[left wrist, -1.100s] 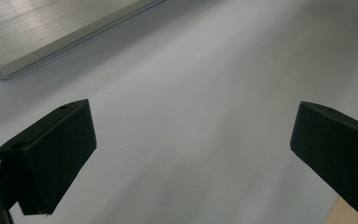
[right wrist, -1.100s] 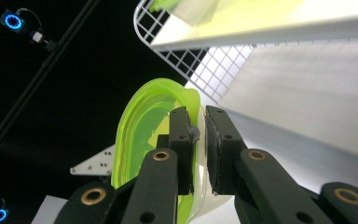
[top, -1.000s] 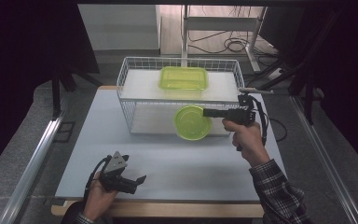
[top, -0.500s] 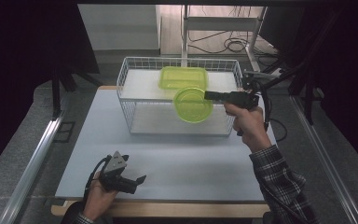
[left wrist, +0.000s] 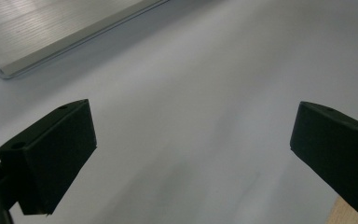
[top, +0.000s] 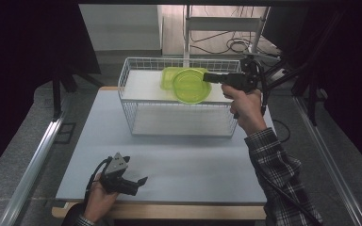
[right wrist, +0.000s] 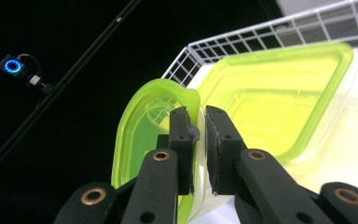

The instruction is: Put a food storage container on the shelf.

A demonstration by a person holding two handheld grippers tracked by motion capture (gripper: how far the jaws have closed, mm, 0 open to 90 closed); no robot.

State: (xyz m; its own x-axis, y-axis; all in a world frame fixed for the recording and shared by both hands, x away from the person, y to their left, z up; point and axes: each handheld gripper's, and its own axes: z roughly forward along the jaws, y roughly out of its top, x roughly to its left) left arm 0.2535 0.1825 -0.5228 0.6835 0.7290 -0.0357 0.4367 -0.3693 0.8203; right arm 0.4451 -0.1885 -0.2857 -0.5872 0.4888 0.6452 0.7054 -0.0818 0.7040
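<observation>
Right gripper (top: 206,76): jaws nearly closed, pinching the rim of the round lid (top: 191,86). Lid is translucent lime-green plastic, glossy, with a raised lip around a flat centre panel. It sticks out from the jaw tips on the side away from the hand, held over the top of the basket (top: 136,127). In the right gripper view the pads (right wrist: 179,135) clamp the rim edge-on; the lid (right wrist: 140,140) hangs to the left of the jaws, its flat face turned sideways rather than lying level. Being round it has no real long axis; the disc plane runs roughly along the jaw line.

Just past the jaw tips lies the box (right wrist: 279,93): same green plastic, rectangular with rounded corners, shallow, open side up, resting on the white top shelf of the basket. Its long side runs across the gripper's pointing direction. In the high view lid and box (top: 169,75) overlap; can't tell whether they touch.

Basket: white wire grid, rectangular, straight walls.

Left gripper (top: 136,181): jaws wide apart, nothing between them, low over the matte pale-grey table (left wrist: 191,116). A ribbed aluminium rail (left wrist: 51,28) lies beyond its left jaw.
</observation>
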